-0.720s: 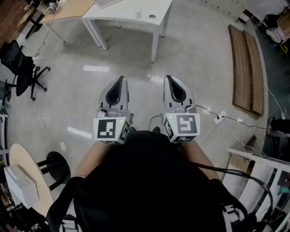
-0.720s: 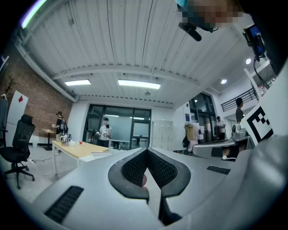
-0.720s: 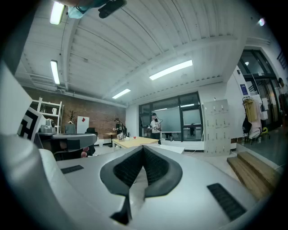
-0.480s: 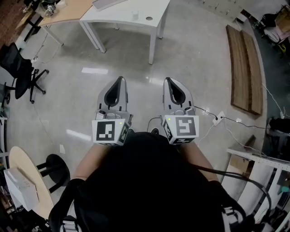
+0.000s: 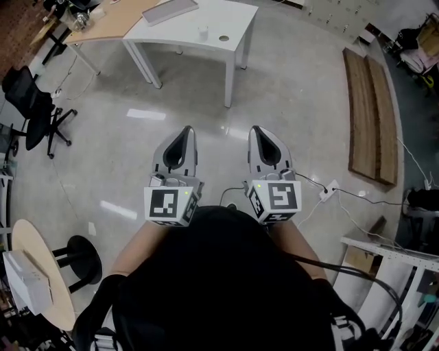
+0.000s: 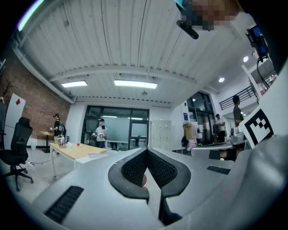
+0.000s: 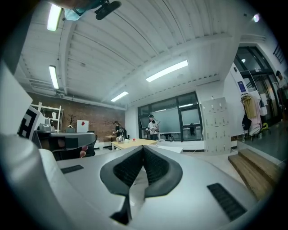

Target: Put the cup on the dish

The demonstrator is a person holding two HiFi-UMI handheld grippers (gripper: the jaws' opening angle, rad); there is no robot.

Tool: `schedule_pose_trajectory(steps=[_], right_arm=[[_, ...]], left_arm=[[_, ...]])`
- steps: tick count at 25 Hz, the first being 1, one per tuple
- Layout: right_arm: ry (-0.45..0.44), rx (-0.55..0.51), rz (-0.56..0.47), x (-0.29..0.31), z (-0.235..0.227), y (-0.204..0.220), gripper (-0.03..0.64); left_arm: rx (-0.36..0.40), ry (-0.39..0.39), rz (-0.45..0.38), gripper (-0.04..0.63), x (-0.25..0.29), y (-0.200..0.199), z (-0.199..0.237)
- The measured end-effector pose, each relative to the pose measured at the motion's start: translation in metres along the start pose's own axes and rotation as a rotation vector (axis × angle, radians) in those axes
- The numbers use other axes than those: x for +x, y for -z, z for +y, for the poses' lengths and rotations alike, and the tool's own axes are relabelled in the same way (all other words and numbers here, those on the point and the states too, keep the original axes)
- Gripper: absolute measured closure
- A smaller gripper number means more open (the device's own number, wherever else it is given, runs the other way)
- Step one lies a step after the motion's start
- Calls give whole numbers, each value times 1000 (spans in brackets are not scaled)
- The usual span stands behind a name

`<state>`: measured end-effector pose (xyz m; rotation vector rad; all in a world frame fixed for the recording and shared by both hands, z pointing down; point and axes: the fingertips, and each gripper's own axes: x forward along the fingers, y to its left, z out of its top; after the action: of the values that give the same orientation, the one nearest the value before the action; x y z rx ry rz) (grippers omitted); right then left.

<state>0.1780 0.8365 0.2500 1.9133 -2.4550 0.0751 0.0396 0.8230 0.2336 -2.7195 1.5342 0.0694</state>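
Across the open floor, on the white table (image 5: 180, 33), the small cup (image 5: 202, 31) stands beside the dish (image 5: 223, 38), well ahead. Left gripper (image 5: 186, 129) and right gripper (image 5: 257, 129) point level, jaws together and empty. The left appears nearer.

Table (image 5: 240, 17) ahead; chair (image 5: 27, 113) far left; planks (image 5: 374, 113) right.

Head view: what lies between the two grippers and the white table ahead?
Only bare concrete floor, up to the white table; the head view shows it.
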Motion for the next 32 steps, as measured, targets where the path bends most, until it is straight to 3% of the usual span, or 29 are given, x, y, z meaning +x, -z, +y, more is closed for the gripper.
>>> schedule_pose_trajectory(steps=[13,24,32], right_arm=[[-47,-8,-39,-7,-10,8,603],[-69,-51,9,56,0,15,601],[-109,-50,25,123,2,12,602]], left_arm=[[-7,-22,31,597,3,18,-27],[-46,-4,68,597,48,36,17],[-61,10,46,597,100,34,66]])
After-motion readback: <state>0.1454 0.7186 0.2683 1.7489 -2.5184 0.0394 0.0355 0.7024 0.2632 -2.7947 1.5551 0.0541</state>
